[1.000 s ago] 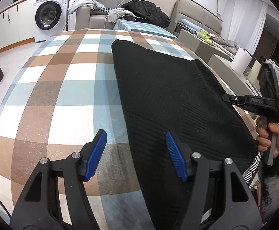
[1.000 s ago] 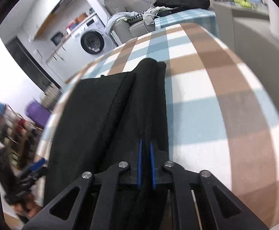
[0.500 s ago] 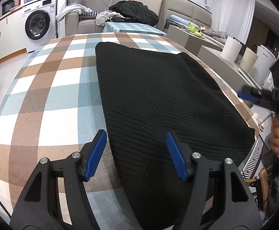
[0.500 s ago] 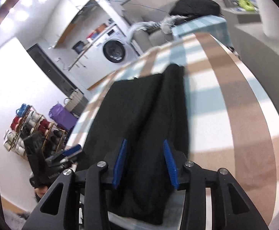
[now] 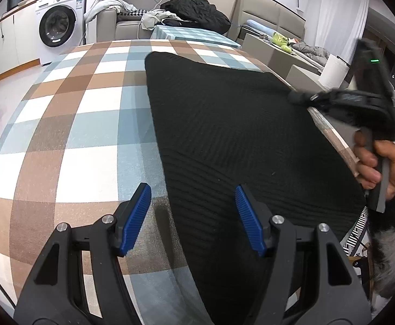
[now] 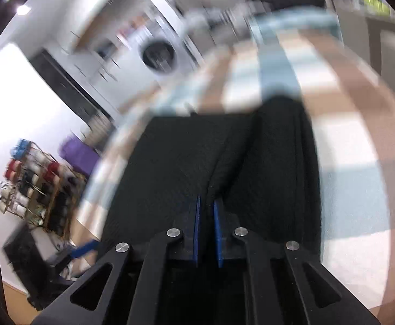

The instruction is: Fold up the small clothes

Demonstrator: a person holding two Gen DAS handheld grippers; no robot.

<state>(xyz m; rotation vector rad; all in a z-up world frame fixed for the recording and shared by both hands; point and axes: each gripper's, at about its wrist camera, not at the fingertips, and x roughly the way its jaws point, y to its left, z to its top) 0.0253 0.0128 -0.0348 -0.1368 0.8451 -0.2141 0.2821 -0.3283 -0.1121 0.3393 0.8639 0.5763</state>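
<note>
A black knit garment [image 5: 238, 140] lies flat on the plaid-covered table [image 5: 75, 124]. My left gripper [image 5: 193, 216] hovers open over the garment's near left edge, one pad above the cloth and one above the knit. At the garment's right edge a hand holds my right gripper [image 5: 295, 98]. In the blurred right wrist view the right gripper [image 6: 206, 203] has its jaws closing, nearly together, with a raised fold of the black garment [image 6: 186, 162] pinched between the blue pads [image 6: 197, 216].
A washing machine [image 5: 58, 27] and a sofa heaped with clothes [image 5: 194, 13] stand beyond the table. A paper roll [image 5: 333, 71] sits off the right side. A shoe rack [image 6: 35, 189] stands on the floor to the left in the right wrist view.
The right gripper let go of the fold, opened, drew back, then came in again and closed on the garment's edge. The left gripper stayed open and nearly still.
</note>
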